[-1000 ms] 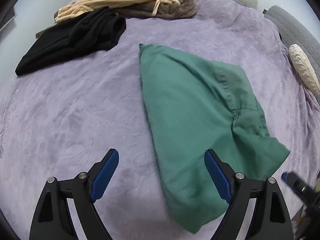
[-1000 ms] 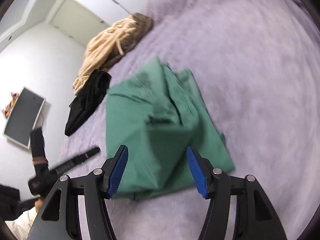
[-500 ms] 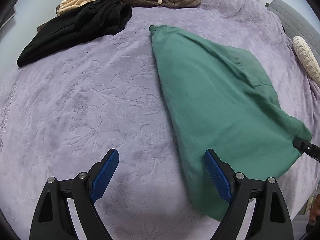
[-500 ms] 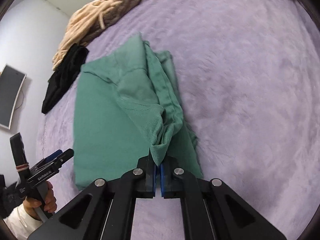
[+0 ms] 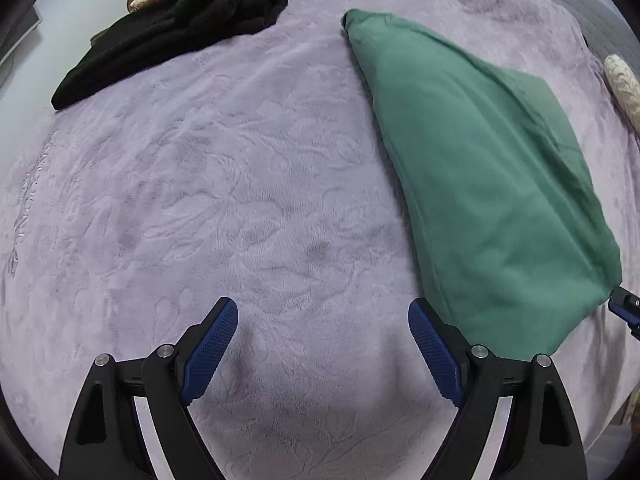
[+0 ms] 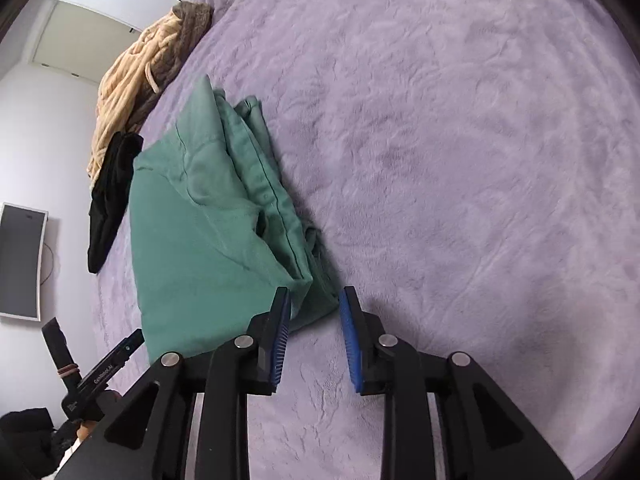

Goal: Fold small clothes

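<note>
Green garment [image 5: 484,184]: lies folded on the purple blanket [image 5: 248,184], a long wedge running from a narrow far corner to a wide near end; in the right wrist view [image 6: 208,236] its layered edges and a seam face the camera.
Left gripper [image 5: 323,344]: fingers spread wide with nothing between them, low over bare blanket; its right finger sits just beside the garment's near edge.
Right gripper [image 6: 314,336]: fingers parted a little, holding nothing; the garment's near corner lies just ahead of the gap, touching neither pad as far as can be seen.
Black garment [image 5: 172,36]: crumpled at the far left, well apart from the green one.
Beige knit pile [image 6: 132,84]: heaped beyond the black garment.
</note>
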`<state>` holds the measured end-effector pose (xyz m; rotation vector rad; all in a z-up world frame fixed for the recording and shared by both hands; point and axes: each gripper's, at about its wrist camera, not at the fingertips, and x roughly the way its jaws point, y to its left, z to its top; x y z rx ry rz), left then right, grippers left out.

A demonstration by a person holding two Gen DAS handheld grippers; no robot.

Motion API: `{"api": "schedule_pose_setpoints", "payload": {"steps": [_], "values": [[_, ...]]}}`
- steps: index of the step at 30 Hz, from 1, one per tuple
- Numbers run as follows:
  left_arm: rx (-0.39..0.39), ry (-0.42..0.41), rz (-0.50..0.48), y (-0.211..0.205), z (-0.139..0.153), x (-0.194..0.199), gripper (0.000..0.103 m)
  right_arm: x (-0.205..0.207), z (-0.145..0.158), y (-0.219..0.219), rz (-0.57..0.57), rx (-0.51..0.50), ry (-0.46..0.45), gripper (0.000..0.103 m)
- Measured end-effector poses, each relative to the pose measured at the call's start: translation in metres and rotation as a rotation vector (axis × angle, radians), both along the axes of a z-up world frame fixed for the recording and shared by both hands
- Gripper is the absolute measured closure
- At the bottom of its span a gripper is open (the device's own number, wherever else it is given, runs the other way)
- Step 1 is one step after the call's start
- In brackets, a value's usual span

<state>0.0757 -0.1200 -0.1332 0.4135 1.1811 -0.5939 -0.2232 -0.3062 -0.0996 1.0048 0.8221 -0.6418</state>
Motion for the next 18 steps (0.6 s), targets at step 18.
{"api": "schedule_pose_setpoints", "payload": {"steps": [18], "values": [[-0.033, -0.013, -0.068, -0.015, -0.002, -0.027, 0.015, 0.173, -0.017, -0.101, 0.229, -0.041, 0.066, 0.075]]}}
